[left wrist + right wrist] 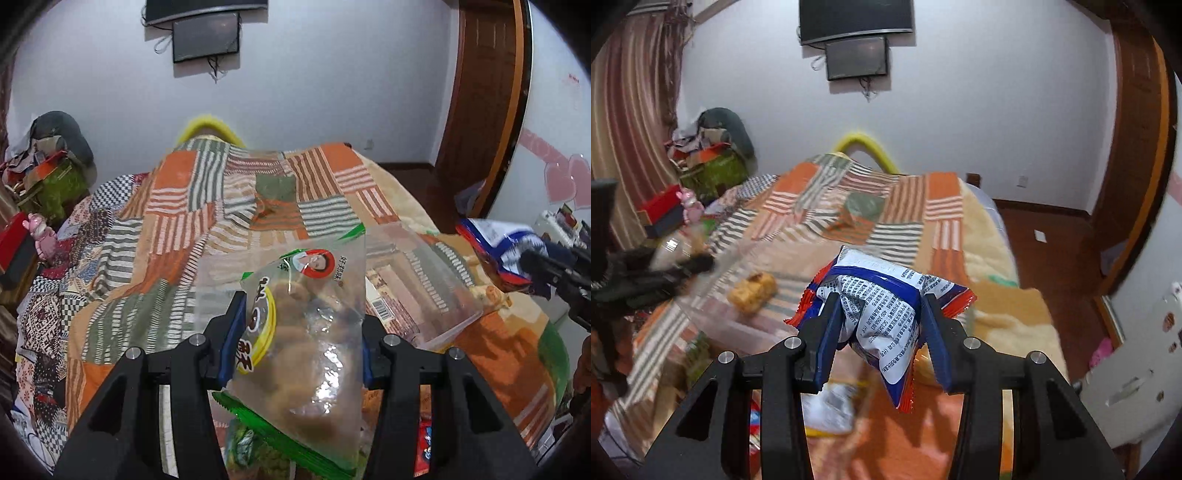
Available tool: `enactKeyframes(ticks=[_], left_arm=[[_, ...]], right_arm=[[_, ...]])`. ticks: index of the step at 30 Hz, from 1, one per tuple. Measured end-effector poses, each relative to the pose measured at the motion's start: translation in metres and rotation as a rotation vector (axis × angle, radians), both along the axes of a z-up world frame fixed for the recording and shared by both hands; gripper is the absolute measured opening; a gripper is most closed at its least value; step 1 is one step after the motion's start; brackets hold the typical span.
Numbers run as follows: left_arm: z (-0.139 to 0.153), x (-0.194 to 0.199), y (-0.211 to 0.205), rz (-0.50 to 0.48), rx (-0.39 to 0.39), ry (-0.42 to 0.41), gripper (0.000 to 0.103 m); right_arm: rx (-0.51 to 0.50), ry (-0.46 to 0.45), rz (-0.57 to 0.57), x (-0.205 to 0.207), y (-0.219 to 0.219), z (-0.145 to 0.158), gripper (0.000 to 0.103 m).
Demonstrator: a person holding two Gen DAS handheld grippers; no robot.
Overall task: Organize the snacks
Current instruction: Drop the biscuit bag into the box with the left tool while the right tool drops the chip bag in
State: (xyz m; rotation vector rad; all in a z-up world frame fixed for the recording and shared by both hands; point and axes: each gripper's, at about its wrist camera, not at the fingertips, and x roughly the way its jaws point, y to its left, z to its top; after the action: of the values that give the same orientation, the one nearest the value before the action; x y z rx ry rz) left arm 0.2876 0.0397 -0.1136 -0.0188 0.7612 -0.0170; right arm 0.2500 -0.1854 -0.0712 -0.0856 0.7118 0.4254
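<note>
**Both packets gripped, held clear for sorting**

Left gripper [301, 332] pinching clear snack bag [306, 332] above clear container [424, 288] on patchwork bedcover [184, 221]. Right gripper [882, 328] clamped on crumpled blue-and-white packet [882, 306], raised above bedcover, probably for transfer into container.

place: a home bedroom, as I see it | bed under an orange, green and white striped patchwork blanket [871, 214] | dark flat screen [857, 59] mounted on my white wall | brown wooden door [480, 92] | striped curtain [631, 122]
</note>
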Motion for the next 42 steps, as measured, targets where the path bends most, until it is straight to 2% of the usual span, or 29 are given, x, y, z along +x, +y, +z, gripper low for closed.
enactKeyframes(ticks=[11, 19, 22, 26, 31, 37, 42], left_arm=[[-0.037, 0.031, -0.003, -0.015, -0.033, 0.116, 0.050], [-0.043, 0.033, 0.000, -0.018, -0.060, 0.136, 0.052], [-0.043, 0.030, -0.003, -0.032, -0.054, 0.140, 0.056], [-0.035, 0.021, -0.008, -0.043, -0.028, 0.118, 0.059], [-0.013, 0.001, -0.010, -0.047, -0.014, 0.063, 0.063], [0.018, -0.035, -0.003, -0.030, 0.005, -0.003, 0.069], [0.027, -0.068, 0.004, -0.011, 0.021, -0.020, 0.073]], right_arm=[[0.004, 0.087, 0.110, 0.026, 0.058, -0.033, 0.040], [-0.042, 0.124, 0.153, 0.026, 0.070, -0.050, 0.041], [-0.047, 0.127, 0.153, 0.024, 0.070, -0.051, 0.041], [-0.042, 0.124, 0.161, 0.020, 0.068, -0.043, 0.041], [-0.030, 0.094, 0.151, 0.009, 0.057, -0.026, 0.047], [-0.015, 0.040, 0.136, -0.015, 0.044, -0.004, 0.055], [0.000, 0.033, 0.133, -0.037, 0.037, 0.001, 0.061]])
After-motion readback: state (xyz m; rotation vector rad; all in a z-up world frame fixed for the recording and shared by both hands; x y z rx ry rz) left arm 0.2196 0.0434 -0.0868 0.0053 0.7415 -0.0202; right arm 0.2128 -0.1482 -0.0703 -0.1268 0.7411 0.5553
